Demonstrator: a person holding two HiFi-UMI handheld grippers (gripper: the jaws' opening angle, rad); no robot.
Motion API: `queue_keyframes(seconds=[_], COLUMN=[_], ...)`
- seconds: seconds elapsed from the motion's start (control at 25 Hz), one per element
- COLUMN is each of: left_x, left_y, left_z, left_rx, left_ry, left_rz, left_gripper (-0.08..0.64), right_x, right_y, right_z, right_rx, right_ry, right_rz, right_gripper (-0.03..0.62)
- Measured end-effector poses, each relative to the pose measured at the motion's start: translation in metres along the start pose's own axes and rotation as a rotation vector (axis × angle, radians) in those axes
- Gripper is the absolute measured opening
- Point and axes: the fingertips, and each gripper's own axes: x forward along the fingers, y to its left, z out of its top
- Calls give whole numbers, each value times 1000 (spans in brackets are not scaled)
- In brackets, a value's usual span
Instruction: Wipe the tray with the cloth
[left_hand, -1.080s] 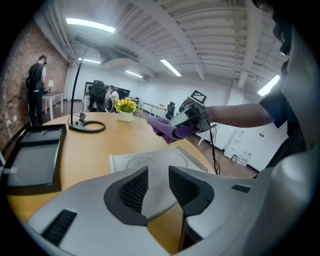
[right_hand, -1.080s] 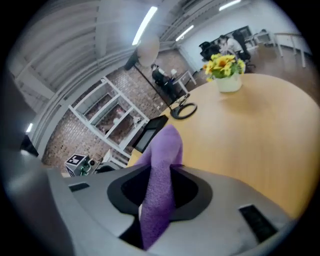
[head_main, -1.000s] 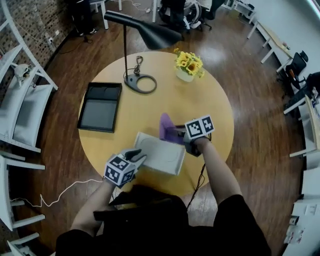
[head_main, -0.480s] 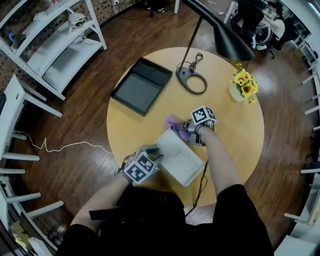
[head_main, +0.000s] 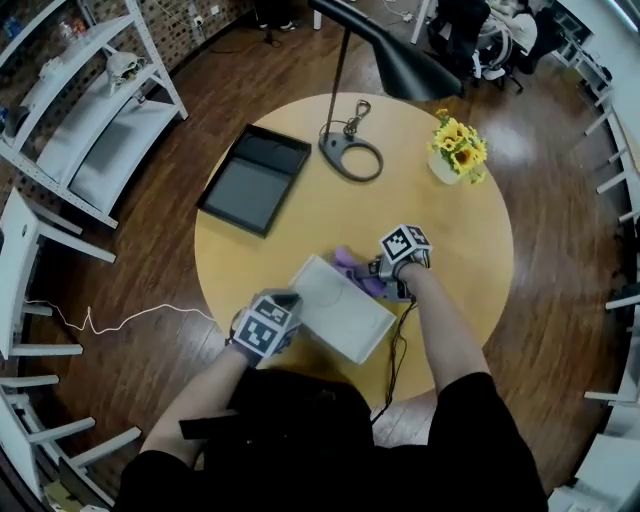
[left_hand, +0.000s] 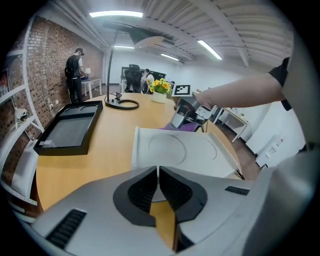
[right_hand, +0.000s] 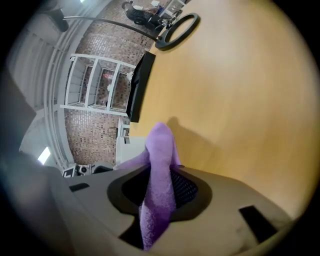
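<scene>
A white tray (head_main: 340, 310) lies on the near part of the round wooden table (head_main: 455, 255). My left gripper (head_main: 283, 303) is at the tray's near left rim. Its jaws have just been closing, and in the left gripper view the thin rim (left_hand: 158, 172) of the tray (left_hand: 180, 150) is pinched between the pads. My right gripper (head_main: 368, 272) is shut on a purple cloth (head_main: 350, 266), low at the tray's far edge. In the right gripper view the cloth (right_hand: 160, 160) sticks out between the jaws over the bare table (right_hand: 240, 100).
A black tray (head_main: 252, 178) lies at the table's far left. A lamp base (head_main: 350, 155) and a pot of yellow flowers (head_main: 455, 150) stand at the back. White shelving (head_main: 90, 110) is left of the table, and a white cable (head_main: 120, 318) lies on the floor.
The left gripper has sunk onto the tray's near rim and shut on it. The right gripper has come down with the cloth to the tray's far edge.
</scene>
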Motion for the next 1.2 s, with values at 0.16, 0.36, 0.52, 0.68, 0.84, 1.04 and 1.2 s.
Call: queue_keyframes(seconds=[0.16,0.36,0.52,0.68,0.84,1.04,1.2], left_x=[-1,0,0,0,2,2,2], left_y=[4,2,5,5,5,5,3], left_z=[0,0,1,0,0,2,4], left_rx=[10,48,45,52,72,58,95], left_ry=[10,11,8,6,10,18,19], left_rz=[19,43,29,21,5,-19,-33], left_gripper=[0,0,0,0,0,0,0], right_x=[-20,-43,-58,-71,-80,-74,-66], right_y=[-16,-34,-47,-59,-66,-66,-59], right_z=[-30,-59,-78,-98,-115,-139,-157], right_rx=[-8,33,77,129,191,261,340], right_ry=[-2,-59,-132,-242,-402,-650,-855], right_rz=[-33,-45,-52,-61,-60,-42,1], right_gripper=[101,101,101,101,101,101,101])
